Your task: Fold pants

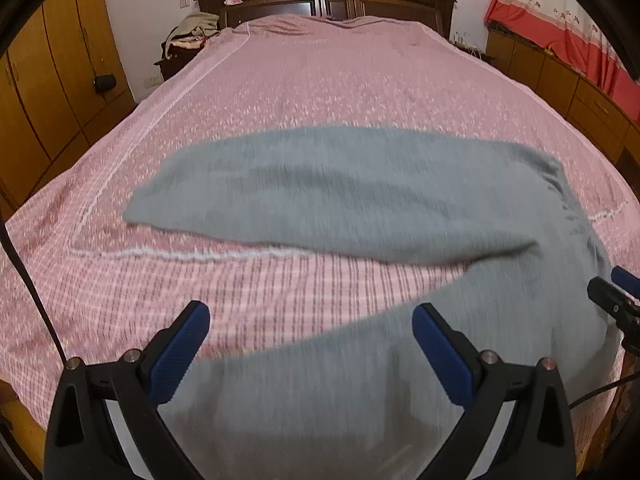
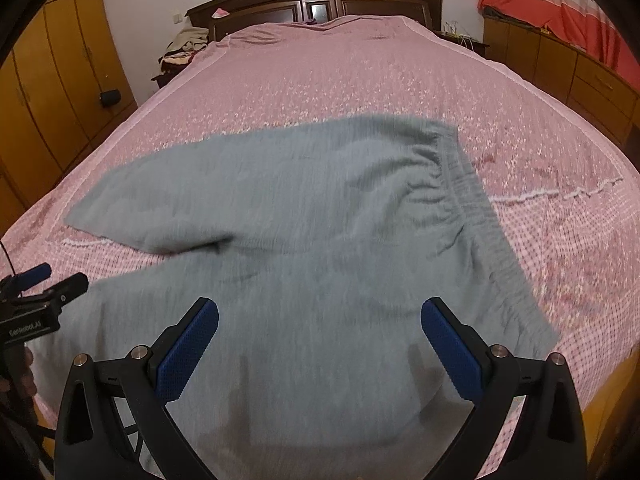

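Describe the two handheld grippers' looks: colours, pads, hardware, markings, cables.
Both the left gripper and right gripper have black angular frames, blue textured finger pads and silver pivot bolts. White lettering, partly legible, marks the left gripper's side in the right view. A black cable trails left.

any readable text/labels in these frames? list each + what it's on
"GenlrobotAS" or near that, white letters, blurred, on the black body of the left gripper at the right wrist view's left edge.
Nothing else: no readable print on the grey pants, pink bedspread, curtain or wardrobe.
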